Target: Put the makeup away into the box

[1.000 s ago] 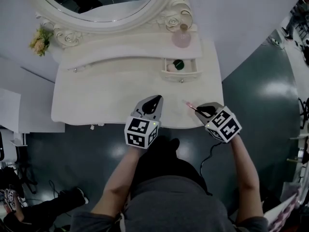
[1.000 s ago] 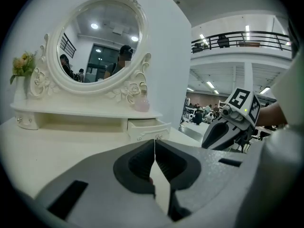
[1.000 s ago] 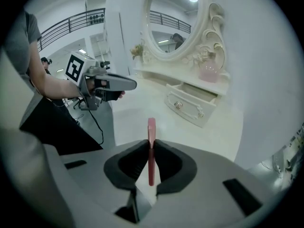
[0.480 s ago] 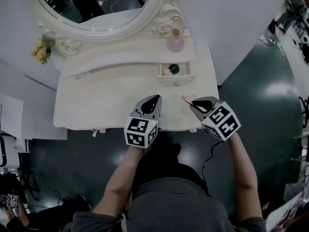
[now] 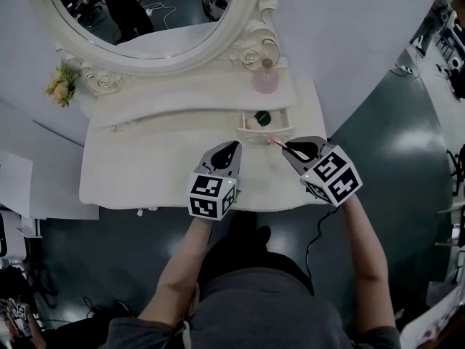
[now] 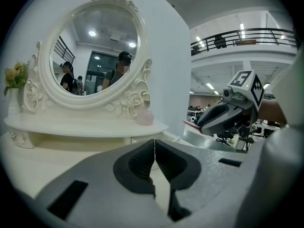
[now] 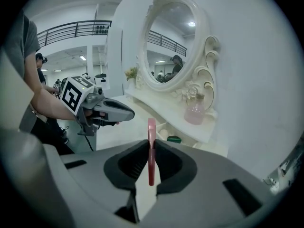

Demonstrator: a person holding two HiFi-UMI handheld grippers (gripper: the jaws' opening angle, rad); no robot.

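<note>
My right gripper (image 5: 285, 146) (image 7: 151, 146) is shut on a slim pink makeup stick (image 7: 151, 148), which pokes out past the jaws toward the open small drawer (image 5: 263, 120) of the white dressing table (image 5: 145, 166). The stick's tip (image 5: 272, 141) hangs just in front of that drawer. Inside the drawer lie a green round item (image 5: 263, 117) and a pale one (image 5: 251, 123). My left gripper (image 5: 230, 151) (image 6: 154, 148) is shut with nothing between its jaws, hovering over the tabletop to the left of the right one.
An oval mirror (image 5: 149, 6) in a carved white frame stands at the back. A pink perfume bottle (image 5: 265, 78) sits on the upper shelf above the drawer. A small bunch of yellow flowers (image 5: 61, 83) is at the far left. Dark floor surrounds the table.
The right gripper has risen and moved forward with the pink stick, from the table's front edge up to the open drawer. The left gripper shifted slightly forward.
</note>
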